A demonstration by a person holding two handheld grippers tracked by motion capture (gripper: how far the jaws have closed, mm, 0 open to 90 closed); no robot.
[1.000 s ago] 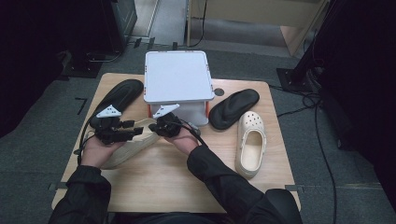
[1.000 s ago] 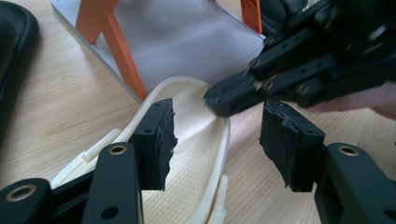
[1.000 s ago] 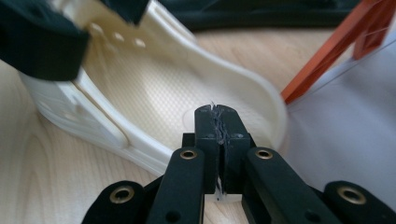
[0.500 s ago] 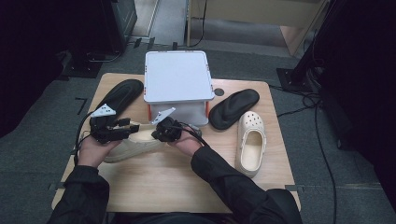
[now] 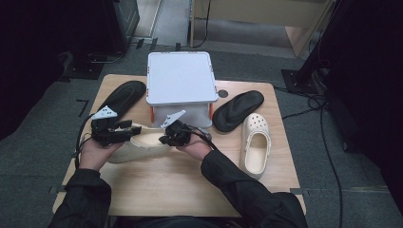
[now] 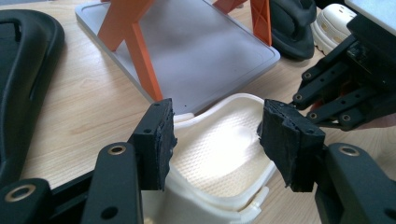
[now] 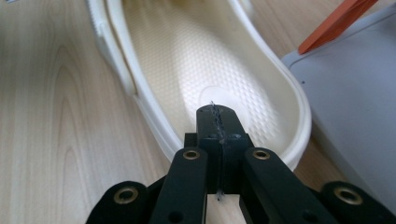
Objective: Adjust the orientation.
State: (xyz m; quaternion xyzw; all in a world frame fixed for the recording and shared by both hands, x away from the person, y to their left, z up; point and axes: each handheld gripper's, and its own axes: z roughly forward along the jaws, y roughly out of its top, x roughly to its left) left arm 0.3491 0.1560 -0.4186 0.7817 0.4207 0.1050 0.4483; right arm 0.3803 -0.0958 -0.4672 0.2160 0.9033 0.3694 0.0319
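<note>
Cream clog: textured footbed, open heel.

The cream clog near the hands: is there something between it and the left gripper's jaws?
Nothing visible. The left gripper stands open, its jaws on either side of the cream clog's rim, with only air between pads and rim. The right gripper, shut, hovers over the footbed.

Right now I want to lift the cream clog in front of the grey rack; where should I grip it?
Take the cream clog by its thin raised side wall, from above. It lies sole-down and open upward, so the left gripper, jaws open astride the heel, can pinch that rim.
</note>
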